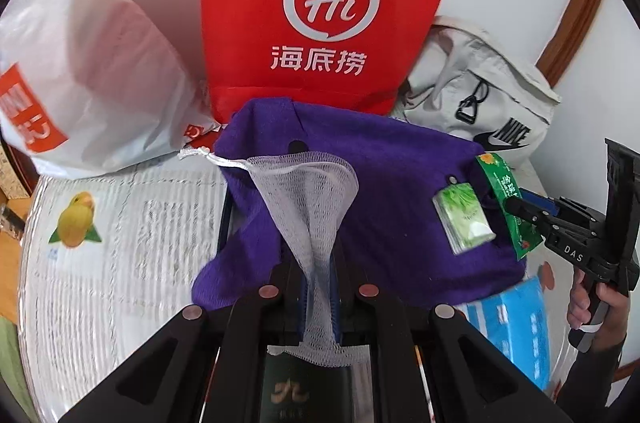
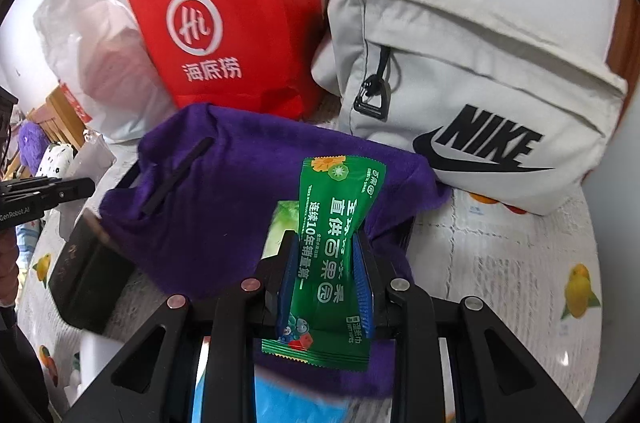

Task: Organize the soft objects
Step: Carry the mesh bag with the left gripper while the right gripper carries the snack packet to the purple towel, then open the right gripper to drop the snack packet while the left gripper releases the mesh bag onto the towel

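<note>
The left gripper (image 1: 320,287) is clenched on a white mesh pouch (image 1: 308,195); the right gripper (image 2: 326,275) pinches a green wipes packet (image 2: 336,255). Both dangle beyond the jaws above a purple cloth (image 1: 380,183); the slick packet might slip.

Left tool (image 1: 320,287): fingers drawn together, pinching a white mesh pouch (image 1: 308,207) that rises between them. Right tool (image 2: 326,279): blue pads (image 2: 366,283) clamped on a green packet (image 2: 334,251), held upright. Right hand (image 1: 592,303) grips the tool's handle from below, sleeve dark.
</note>
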Demonstrator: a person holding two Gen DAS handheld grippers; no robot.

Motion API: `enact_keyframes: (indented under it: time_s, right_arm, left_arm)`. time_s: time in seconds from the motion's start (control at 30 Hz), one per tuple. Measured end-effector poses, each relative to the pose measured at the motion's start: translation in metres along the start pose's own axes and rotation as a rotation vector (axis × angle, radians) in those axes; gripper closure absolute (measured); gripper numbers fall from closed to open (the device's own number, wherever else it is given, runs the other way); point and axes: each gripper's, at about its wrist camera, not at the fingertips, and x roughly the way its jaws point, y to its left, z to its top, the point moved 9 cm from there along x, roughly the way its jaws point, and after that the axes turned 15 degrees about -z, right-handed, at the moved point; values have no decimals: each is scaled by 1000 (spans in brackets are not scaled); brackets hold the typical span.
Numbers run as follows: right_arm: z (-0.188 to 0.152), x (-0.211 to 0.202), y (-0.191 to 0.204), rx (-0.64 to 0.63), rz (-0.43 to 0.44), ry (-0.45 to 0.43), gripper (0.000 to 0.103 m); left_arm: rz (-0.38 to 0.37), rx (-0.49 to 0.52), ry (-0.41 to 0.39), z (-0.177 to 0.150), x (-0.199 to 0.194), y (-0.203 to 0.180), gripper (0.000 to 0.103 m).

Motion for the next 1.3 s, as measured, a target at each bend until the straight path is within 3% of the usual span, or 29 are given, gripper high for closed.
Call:
enact_keyframes:
  time_s: [0.37,0.47,0.6,0.67,0.77,0.97,1.3]
  right_arm:
    - [-5,50,2,-42,22,90,71]
    - [-8,53,6,-62,33,105,58]
    - [-9,51,4,-59,20,104,53]
    - [-8,48,3,-51,15,95,46]
    - [-8,40,0,-48,-9,71,38]
    - [-10,27,2,-47,-17,53,36]
    - [-15,-6,2,-14,-11,27,36]
  left_arm:
    - [-2,-12,52,16,43,8,94]
    - [11,-10,62,16,50,10,94]
    - [-14,-12,70,19,57,8,94]
    - [-11,-12,84,20,63,7,93]
    - [-15,-10,109,20,74,4,77]
    - [21,0,122,15,81,0,38]
    - [63,22,85,13,43,-13,34]
